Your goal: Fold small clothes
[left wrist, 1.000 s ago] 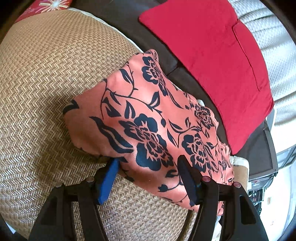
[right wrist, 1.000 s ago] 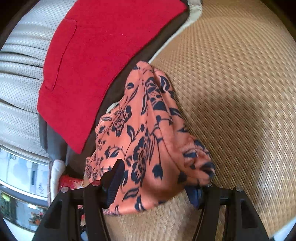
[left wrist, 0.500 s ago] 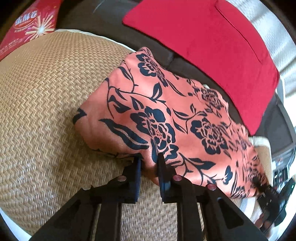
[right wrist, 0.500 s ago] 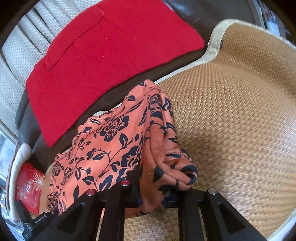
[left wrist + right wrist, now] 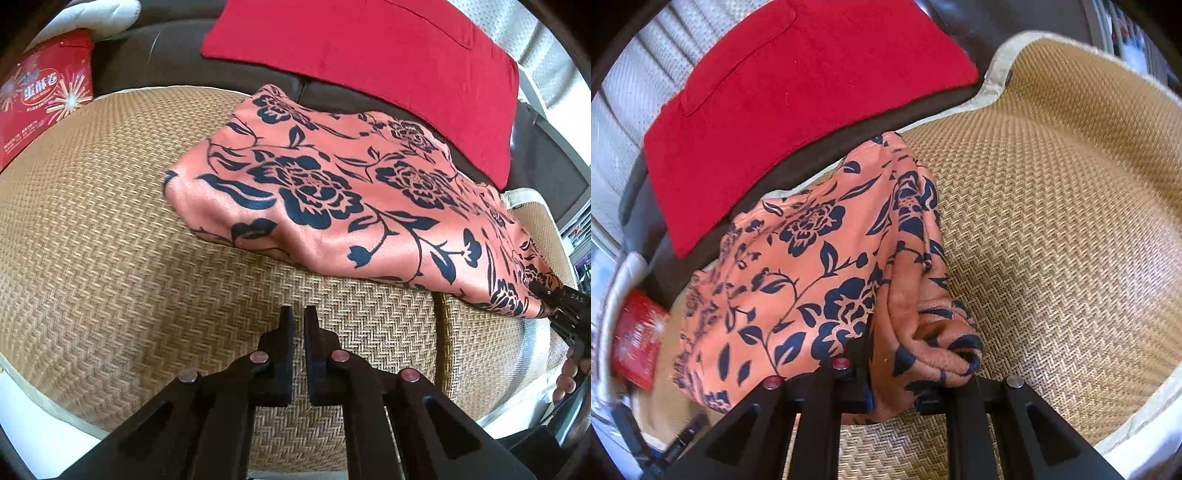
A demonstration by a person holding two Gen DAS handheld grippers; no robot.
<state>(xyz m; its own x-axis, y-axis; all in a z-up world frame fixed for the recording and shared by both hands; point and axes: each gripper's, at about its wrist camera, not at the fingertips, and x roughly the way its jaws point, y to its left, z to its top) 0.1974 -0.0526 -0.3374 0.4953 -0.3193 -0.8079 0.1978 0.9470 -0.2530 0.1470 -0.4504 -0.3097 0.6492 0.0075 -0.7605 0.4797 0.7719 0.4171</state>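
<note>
The orange garment (image 5: 332, 206) with dark blue flowers lies on the woven mat (image 5: 110, 258), its far edge at the mat's back edge beside the red cushion (image 5: 369, 48). The right claw (image 5: 892, 398) pinches a bunched fold of the garment. The left claw (image 5: 298, 321), its jaws just closed with nothing between them, hovers over bare mat near the garment's front edge. A red box (image 5: 44, 92) stands at the mat's far left corner.
</note>
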